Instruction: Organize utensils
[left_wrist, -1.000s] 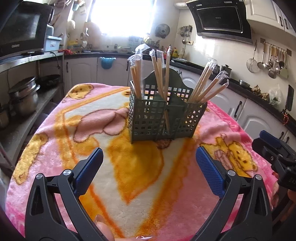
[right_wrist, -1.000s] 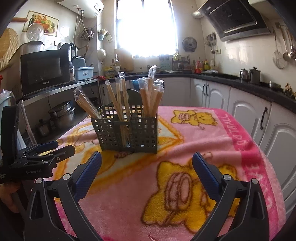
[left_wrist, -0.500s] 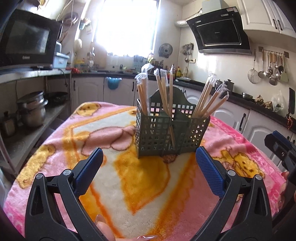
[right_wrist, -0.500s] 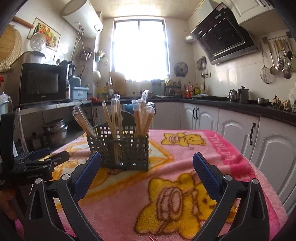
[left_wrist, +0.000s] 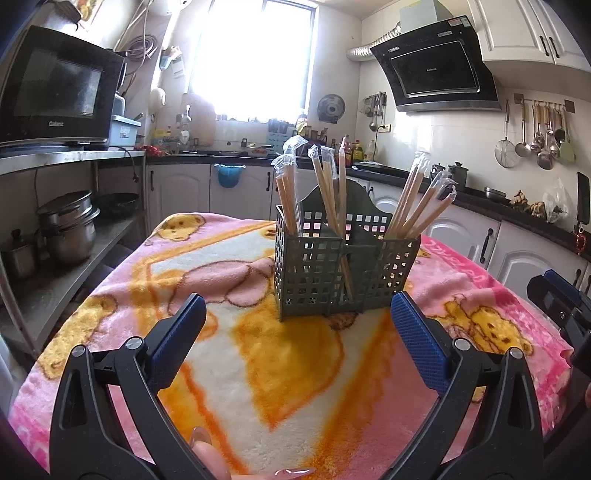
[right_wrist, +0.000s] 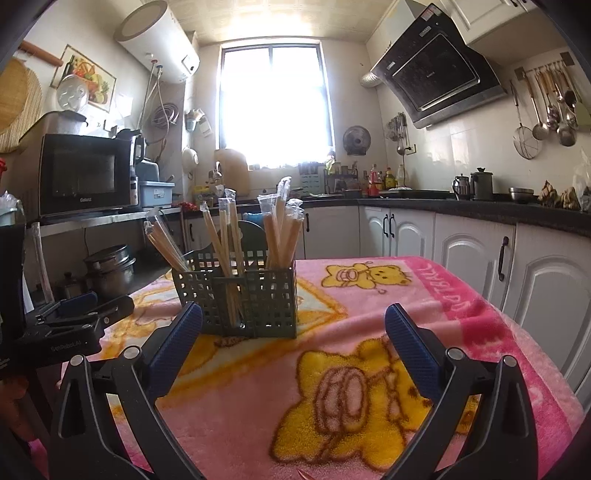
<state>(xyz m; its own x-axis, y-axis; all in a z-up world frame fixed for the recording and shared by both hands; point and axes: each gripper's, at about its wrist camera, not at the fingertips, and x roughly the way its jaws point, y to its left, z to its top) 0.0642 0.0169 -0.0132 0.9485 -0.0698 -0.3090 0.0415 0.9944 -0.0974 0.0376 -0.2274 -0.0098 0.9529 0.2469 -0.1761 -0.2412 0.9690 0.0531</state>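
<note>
The left gripper (left_wrist: 298, 334) and the right gripper (right_wrist: 293, 341) both stand spread wide, holding and touching nothing. The green utensil caddy (left_wrist: 345, 271), centre frame on the pink blanket (left_wrist: 258, 369), holds wrapped chopsticks (left_wrist: 332, 192) upright in its compartments. A microwave (left_wrist: 55, 88) sits upper left.

One green caddy (left_wrist: 343, 273) stands on one blanket (left_wrist: 258, 354). It holds three bunches of wrapped chopsticks (left_wrist: 330, 192), one in each of three compartments; single pairs are too overlapped to count. Two claws: left (left_wrist: 297, 336), right (right_wrist: 293, 339).
</note>
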